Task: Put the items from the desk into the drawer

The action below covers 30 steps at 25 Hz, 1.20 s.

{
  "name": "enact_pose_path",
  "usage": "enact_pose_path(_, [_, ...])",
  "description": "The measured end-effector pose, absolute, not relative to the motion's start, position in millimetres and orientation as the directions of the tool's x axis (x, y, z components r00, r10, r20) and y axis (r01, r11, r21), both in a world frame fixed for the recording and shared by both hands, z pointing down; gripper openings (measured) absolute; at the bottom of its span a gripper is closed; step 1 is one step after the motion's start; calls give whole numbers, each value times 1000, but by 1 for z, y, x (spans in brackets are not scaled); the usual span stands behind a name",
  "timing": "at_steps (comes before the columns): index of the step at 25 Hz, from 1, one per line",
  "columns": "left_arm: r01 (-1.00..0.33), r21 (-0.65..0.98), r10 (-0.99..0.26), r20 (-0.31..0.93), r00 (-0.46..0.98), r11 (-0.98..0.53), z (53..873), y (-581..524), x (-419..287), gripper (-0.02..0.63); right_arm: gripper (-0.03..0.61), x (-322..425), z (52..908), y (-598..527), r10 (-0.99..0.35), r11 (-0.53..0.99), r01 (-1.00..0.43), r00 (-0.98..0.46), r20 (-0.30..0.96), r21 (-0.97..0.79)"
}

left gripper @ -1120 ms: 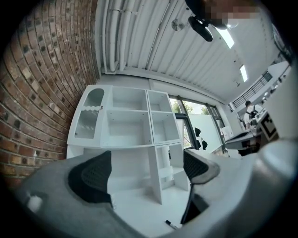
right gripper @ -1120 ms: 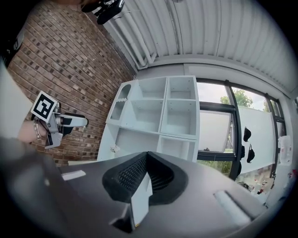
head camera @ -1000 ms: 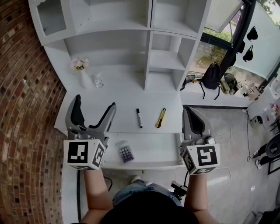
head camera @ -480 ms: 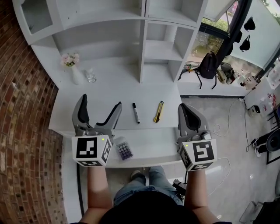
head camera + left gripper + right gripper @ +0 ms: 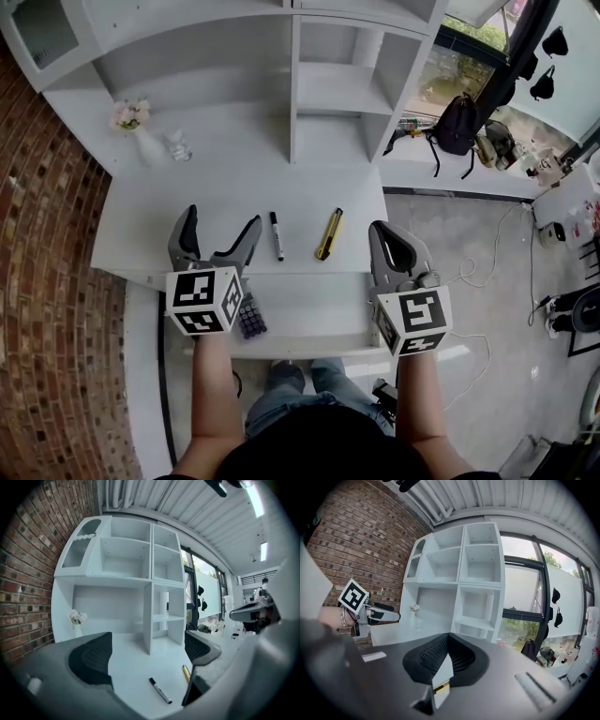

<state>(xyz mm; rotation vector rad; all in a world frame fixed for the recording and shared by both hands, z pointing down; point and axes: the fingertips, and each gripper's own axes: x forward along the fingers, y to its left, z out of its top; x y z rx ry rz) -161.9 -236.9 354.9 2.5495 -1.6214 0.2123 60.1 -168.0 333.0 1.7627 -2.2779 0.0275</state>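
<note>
Left gripper gapes wide, right gripper pinched closed, at an open white drawer. Black marker pen and yellow utility knife lie on white desk.

A red brick wall runs down the left of the head view. At top centre a white shelf unit with open compartments stands on a white desk, and a vase of pale flowers sits near its left end. Grey floor fills the right side. At upper right a window shows greenery above a low white ledge. In the left gripper view, a ribbed ceiling at the top carries lit strip lights.
</note>
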Motion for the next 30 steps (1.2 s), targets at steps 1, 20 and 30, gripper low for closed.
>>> enact_pose_path(1, [-910, 26, -890, 201, 410, -414, 366, -243, -157, 499, 9, 66, 341, -173, -944, 269, -954, -233, 233, 136])
enact_pose_path(20, [-957, 157, -639, 716, 281, -245, 606, -293, -97, 368, 9, 148, 447, -209, -855, 309, -950, -263, 447, 32])
enact_pose_path(30, [-971, 78, -496, 849, 183, -224, 661, -289, -89, 212, 9, 168, 459, -214, -845, 305, -952, -260, 468, 22])
